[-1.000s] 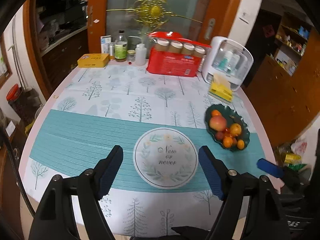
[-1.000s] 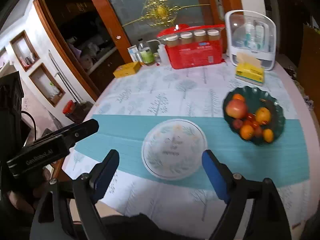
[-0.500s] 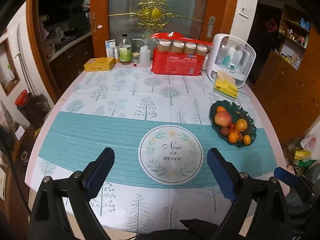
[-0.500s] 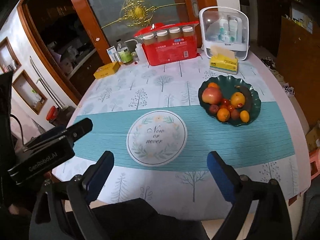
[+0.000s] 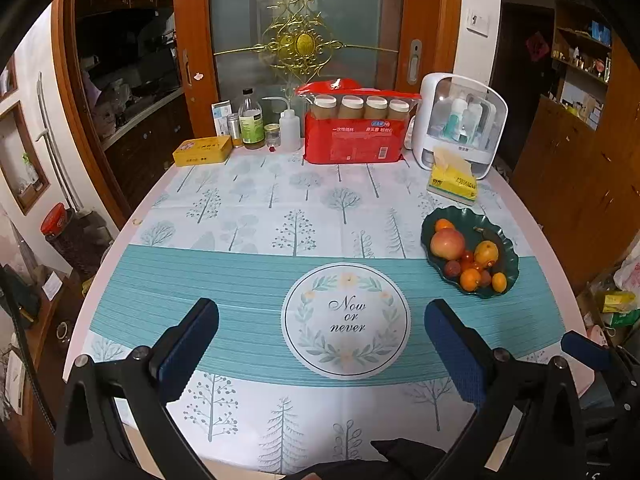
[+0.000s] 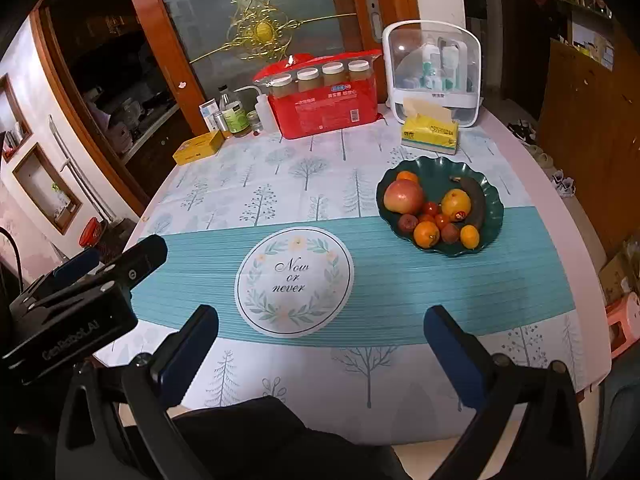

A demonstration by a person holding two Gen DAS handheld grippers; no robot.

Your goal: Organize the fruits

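Note:
A dark green scalloped plate [image 5: 460,213] [image 6: 440,163] at the table's right side holds a red apple [image 5: 447,243] [image 6: 403,196], small oranges [image 5: 469,279] [image 6: 426,234], a yellow-orange fruit [image 6: 456,204], cherry tomatoes and a dark banana [image 6: 476,200]. A round white disc printed "Now or never" [image 5: 346,320] [image 6: 294,276] lies mid-table. My left gripper [image 5: 320,320] hovers over the near edge, its jaws opening with nothing between them. My right gripper [image 6: 322,320] does the same, left of and nearer than the fruit plate.
Along the far edge stand a red package with jars [image 5: 352,140], a white organiser box [image 5: 460,120], a yellow tissue pack [image 5: 452,180], a yellow tin [image 5: 202,151] and bottles [image 5: 251,122]. A pink stool [image 6: 624,328] sits by the table's right side.
Both grippers' jaws have spread wider. Both views have drawn back slightly and tilted, so more of the table's far side shows. The fruit and the plate have not moved.

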